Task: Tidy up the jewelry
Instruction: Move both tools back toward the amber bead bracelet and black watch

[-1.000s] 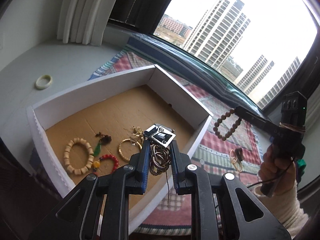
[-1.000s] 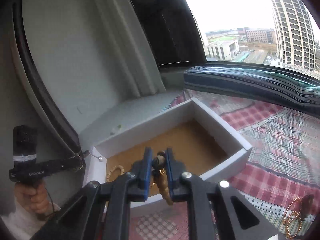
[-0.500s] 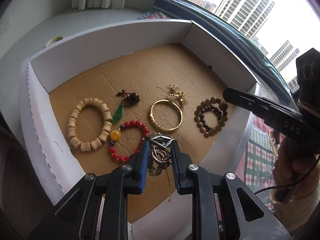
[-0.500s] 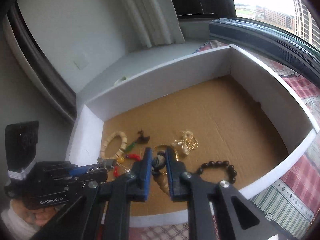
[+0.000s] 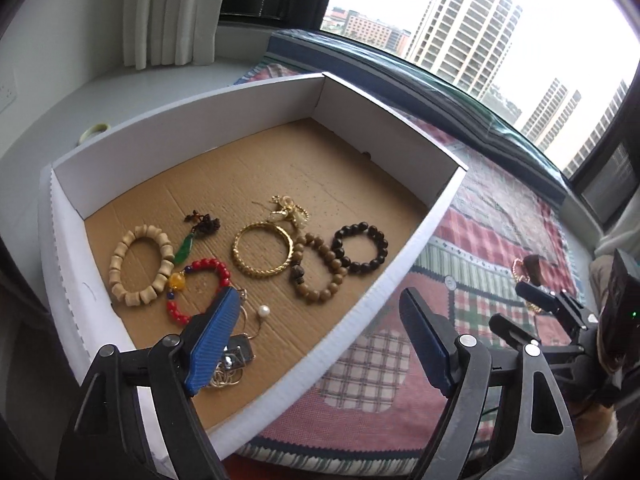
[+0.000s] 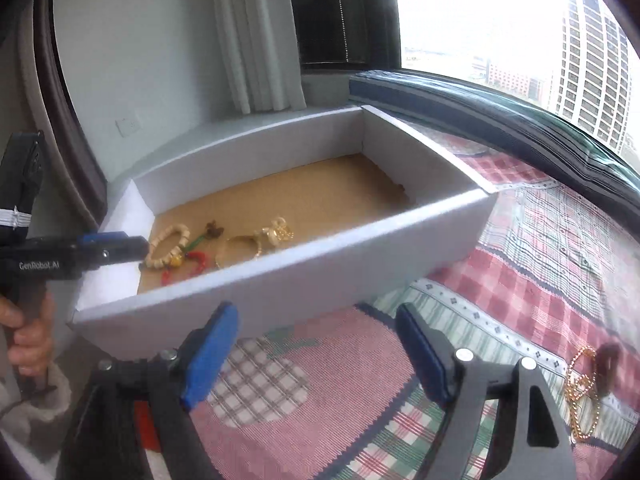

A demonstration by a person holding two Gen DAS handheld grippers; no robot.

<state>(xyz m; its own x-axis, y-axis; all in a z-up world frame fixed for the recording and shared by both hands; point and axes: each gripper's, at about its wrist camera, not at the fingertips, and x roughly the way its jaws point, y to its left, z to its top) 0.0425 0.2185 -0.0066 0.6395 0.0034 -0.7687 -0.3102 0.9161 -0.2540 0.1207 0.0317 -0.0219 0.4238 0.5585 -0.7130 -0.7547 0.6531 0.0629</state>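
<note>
Both claws are opening wide with nothing between the pads: your left claw [image 5: 320,336] hangs over the near edge of the white box [image 5: 256,120], your right claw [image 6: 316,354] sits outside it above the plaid blanket [image 6: 540,280]. A second ago each pinched a piece in the air; now the silver chain bundle [image 5: 230,368] with its pearl [image 5: 263,311] lies on the cardboard floor just under the left finger, and the brown bead bracelet [image 5: 320,268] lies between the gold bangle [image 5: 262,254] and the black bead bracelet [image 5: 362,248], touching both. The cream bracelet [image 5: 138,266] and red bead bracelet [image 5: 200,294] sit toward the box's left wall. What's left is the gold chain [image 6: 580,388] on the blanket near its right edge, beside a dark brown piece [image 6: 606,364]. Probably light, limp and slippery, snags easily; pinch it where the strands bunch, not one link, and lift slow so it doesn't slide out.
</note>
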